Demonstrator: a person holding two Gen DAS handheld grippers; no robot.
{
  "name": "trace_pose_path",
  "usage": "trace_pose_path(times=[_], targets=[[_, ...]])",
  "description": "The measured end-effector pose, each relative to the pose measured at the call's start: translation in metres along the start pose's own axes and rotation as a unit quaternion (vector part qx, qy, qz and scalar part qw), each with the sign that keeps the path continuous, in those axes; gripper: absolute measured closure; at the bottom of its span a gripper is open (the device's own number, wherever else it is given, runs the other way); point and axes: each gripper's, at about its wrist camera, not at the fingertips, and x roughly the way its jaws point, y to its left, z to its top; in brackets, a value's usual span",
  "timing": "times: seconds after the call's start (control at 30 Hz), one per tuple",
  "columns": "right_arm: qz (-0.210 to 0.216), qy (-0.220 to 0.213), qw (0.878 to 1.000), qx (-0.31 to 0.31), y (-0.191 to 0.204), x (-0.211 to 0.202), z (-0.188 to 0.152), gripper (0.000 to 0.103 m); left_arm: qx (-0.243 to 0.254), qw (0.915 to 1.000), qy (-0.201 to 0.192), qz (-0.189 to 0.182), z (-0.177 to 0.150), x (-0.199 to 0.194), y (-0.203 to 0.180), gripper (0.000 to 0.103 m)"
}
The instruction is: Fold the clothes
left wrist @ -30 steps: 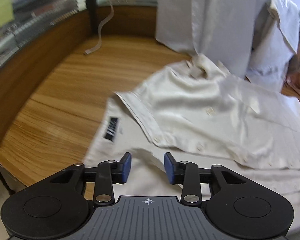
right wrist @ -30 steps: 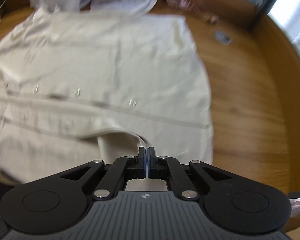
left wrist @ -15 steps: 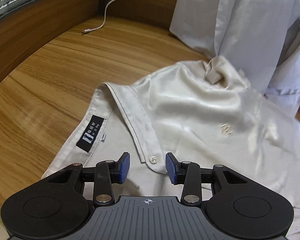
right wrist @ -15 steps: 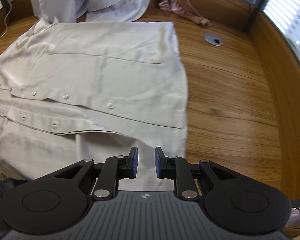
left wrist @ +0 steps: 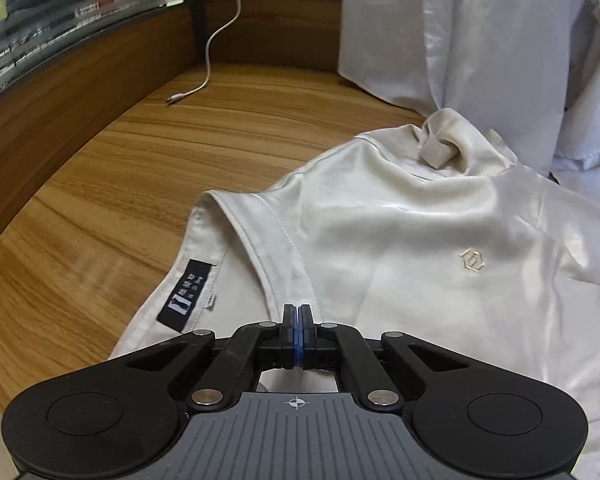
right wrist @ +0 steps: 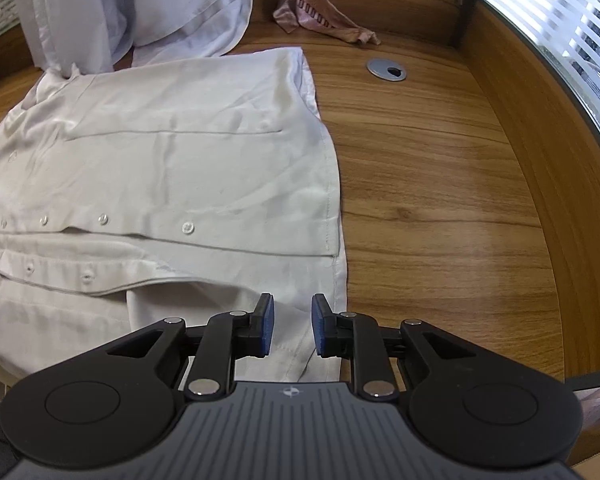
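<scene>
A cream button-up shirt (left wrist: 400, 240) lies spread on the wooden table, front up, with a black neck label (left wrist: 186, 298) showing inside the collar. My left gripper (left wrist: 297, 318) is shut on the shirt's front placket just below the collar. In the right wrist view the same shirt (right wrist: 172, 168) shows its lower half with several buttons along the placket. My right gripper (right wrist: 292, 330) stands open over the hem's near right corner, with cloth lying under and between its fingers.
A pile of white shirts (left wrist: 480, 40) stands behind the cream one, also as white shirts (right wrist: 132, 8). A white cable (left wrist: 212, 56) trails over the table's far left. A pink garment (right wrist: 320, 16) and a metal grommet (right wrist: 386, 69) lie far right. Bare wood (right wrist: 440, 200) extends rightward.
My left gripper moved in towards the collar and shut on the placket. My right gripper, shut on the hem a second ago, opened and now stands a little wider.
</scene>
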Motion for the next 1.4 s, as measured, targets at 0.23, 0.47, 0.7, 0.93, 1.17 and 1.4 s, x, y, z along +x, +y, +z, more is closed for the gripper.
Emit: trace_pose_path(times=[0.23, 0.47, 0.7, 0.93, 1.17, 1.4], targets=[[-0.007, -0.006, 1.0, 0.01, -0.002, 0.015, 0.011, 0.08, -0.007, 0.9996, 0.019, 0.019, 0.003, 0.003, 0.009, 0.1], [-0.002, -0.038, 0.999, 0.009, -0.005, 0.033, 0.049, 0.08, -0.017, 0.9995, 0.024, -0.01, 0.002, -0.013, 0.003, 0.098], [0.026, -0.071, 0.997, 0.018, -0.008, 0.071, 0.118, 0.08, 0.0, 0.9987, 0.038, -0.034, -0.001, -0.011, -0.027, 0.085], [0.026, -0.09, 0.994, 0.047, -0.03, 0.118, 0.169, 0.083, -0.001, 0.9977, 0.057, -0.038, 0.005, -0.007, -0.047, 0.085], [0.037, -0.075, 0.996, 0.035, -0.027, 0.149, 0.18, 0.085, -0.005, 0.9968, 0.077, -0.023, 0.008, 0.002, -0.055, 0.085], [0.033, -0.073, 0.997, 0.012, -0.011, 0.161, 0.182, 0.085, -0.011, 0.9963, 0.085, -0.01, 0.01, 0.006, -0.053, 0.085]])
